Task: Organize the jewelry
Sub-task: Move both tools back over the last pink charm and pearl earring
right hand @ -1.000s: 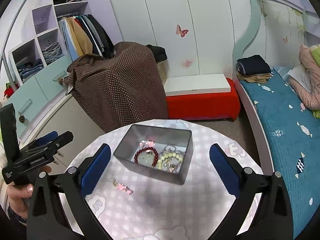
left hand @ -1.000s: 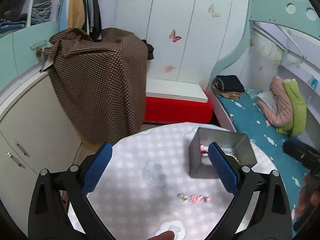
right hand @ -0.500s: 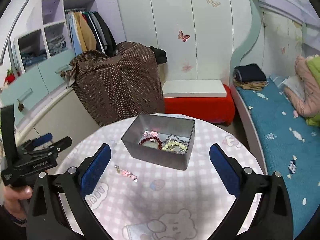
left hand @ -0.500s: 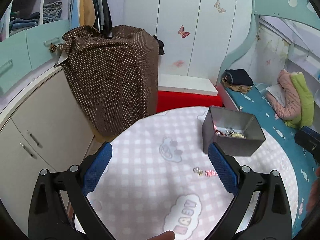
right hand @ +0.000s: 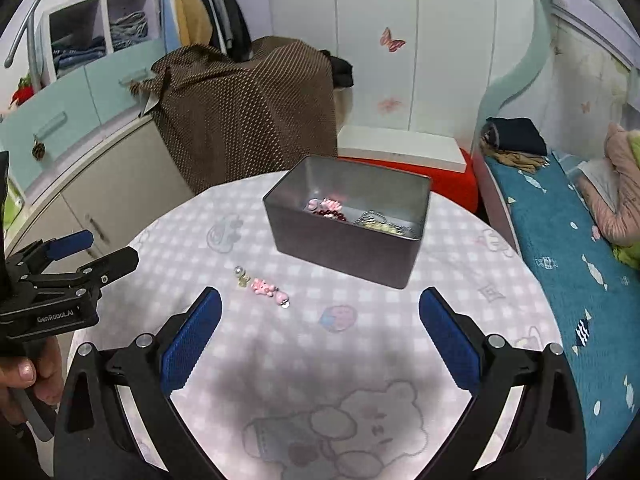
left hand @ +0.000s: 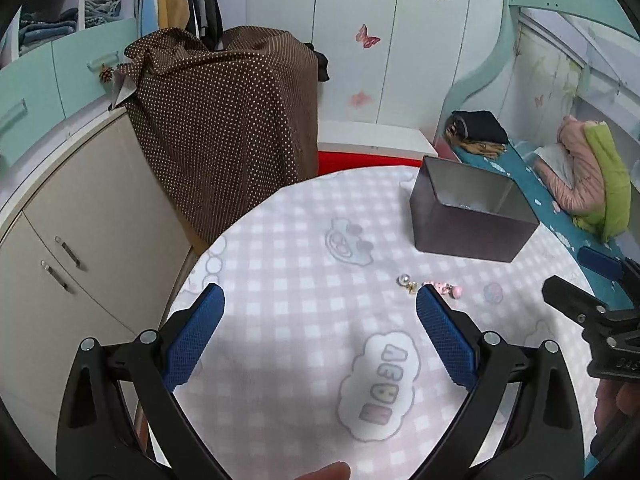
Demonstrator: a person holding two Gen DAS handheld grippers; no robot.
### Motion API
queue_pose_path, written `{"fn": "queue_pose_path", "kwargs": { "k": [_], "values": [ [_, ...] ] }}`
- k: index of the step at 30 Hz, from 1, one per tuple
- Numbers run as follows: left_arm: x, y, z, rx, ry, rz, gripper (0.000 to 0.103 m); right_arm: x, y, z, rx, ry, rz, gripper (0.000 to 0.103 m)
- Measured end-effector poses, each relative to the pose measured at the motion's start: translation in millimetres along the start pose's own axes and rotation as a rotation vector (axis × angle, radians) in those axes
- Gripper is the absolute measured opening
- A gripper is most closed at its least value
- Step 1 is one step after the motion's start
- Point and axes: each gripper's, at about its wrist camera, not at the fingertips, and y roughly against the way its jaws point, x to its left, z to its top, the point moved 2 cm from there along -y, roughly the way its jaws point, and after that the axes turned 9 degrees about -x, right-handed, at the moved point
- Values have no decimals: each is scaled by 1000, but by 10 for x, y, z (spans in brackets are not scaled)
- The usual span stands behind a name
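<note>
Pretty clearly a kid's bedroom in someone's home. There's a bunk-style bed (right hand: 560, 248) with a teal candy-print sheet and folded clothes (right hand: 516, 142) on it, white wardrobe doors (right hand: 400, 60) with butterfly stickers (right hand: 392, 40), an open closet with hanging clothes (right hand: 200, 8), mint drawers (left hand: 60, 68), and a small round table (right hand: 320, 360) with a pink checked cartoon-bear cloth.

Tablecloth (right hand: 460, 248): pale pink-and-white check, pastel cartoon prints. Tin box (right hand: 340, 248): dark grey outside, silvery inside. Earring (right hand: 269, 289) near box: pink charms, pearl-white bead. Gripper pads (left hand: 444, 332): blue mesh on black frames. Draped cloth (right hand: 248, 112) far left: brown, small white dots. Bedspread (right hand: 568, 240) right: teal, white candy print. Wardrobe doors (left hand: 360, 20) far: white, pink butterflies.
</note>
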Motion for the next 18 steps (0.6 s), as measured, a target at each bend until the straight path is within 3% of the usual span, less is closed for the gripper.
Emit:
{"fn": "queue_pose_path", "kwargs": {
  "k": [8,10,12,16,18],
  "values": [
    [-14,-65,-47,18,-8,-6,97,64,-519,-166,117,50,37,95],
    [-19,-100,-54,25,-12,-7,97,96,-617,-194,141,67,57,90],
    [-17,-129,-61,30,-12,-8,97,153,-721,-201,158,100,77,77],
    [1,-204,-87,45,-7,-5,97,268,-885,-194,178,155,114,70],
    [6,-242,-96,51,-5,-4,97,326,-948,-198,183,175,138,61]
  ]
}}
